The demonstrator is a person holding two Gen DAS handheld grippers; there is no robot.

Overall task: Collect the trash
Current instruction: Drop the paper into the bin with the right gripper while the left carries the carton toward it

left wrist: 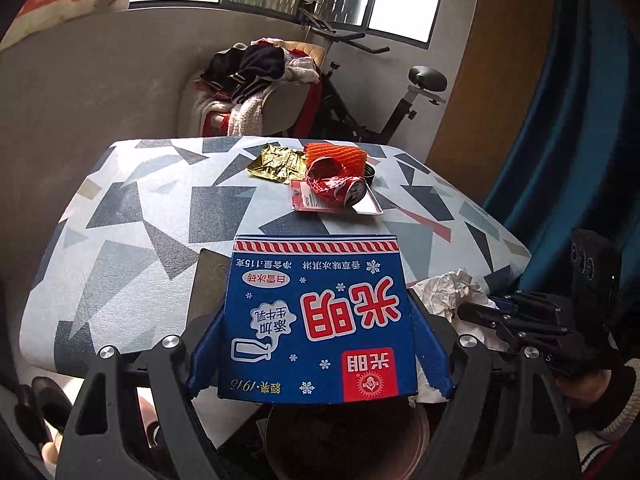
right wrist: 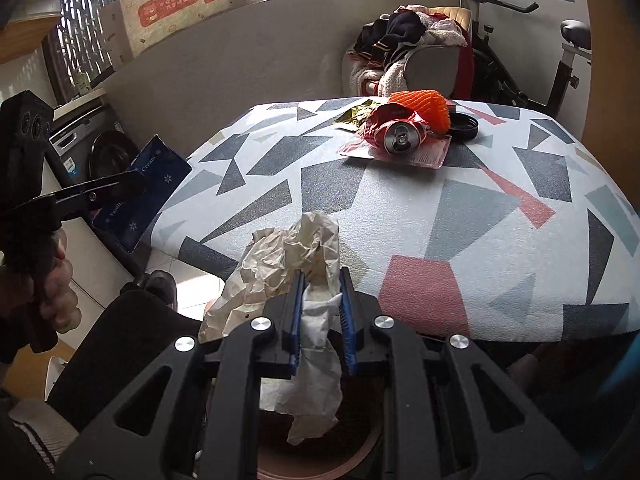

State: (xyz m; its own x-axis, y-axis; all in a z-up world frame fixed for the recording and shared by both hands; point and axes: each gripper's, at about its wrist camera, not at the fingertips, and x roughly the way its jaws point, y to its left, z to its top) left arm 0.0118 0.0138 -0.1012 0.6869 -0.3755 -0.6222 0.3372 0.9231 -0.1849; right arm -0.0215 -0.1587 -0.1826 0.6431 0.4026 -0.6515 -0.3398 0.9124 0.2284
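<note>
My left gripper point(left wrist: 320, 320) is shut on a blue ice-cream carton point(left wrist: 316, 316) and holds it over the near table edge, above a round brown bin point(left wrist: 344, 444). My right gripper point(right wrist: 322, 280) is shut on a crumpled white paper point(right wrist: 296, 256) above the same bin point(right wrist: 320, 456). The paper and right gripper also show in the left wrist view point(left wrist: 448, 288), and the carton shows in the right wrist view point(right wrist: 144, 188). At the table's far side lie a crushed red can point(left wrist: 340, 188) point(right wrist: 396, 132), an orange foam net point(left wrist: 336, 156) point(right wrist: 424, 108), a gold wrapper point(left wrist: 276, 162) and a flat red package point(right wrist: 424, 156).
The table point(left wrist: 160, 216) has a geometric patterned cloth. A black lid point(right wrist: 464, 124) lies by the foam net. Behind the table stand a chair piled with clothes point(left wrist: 260, 80) and an exercise bike point(left wrist: 400, 108). A washing machine point(right wrist: 92, 148) stands at the left.
</note>
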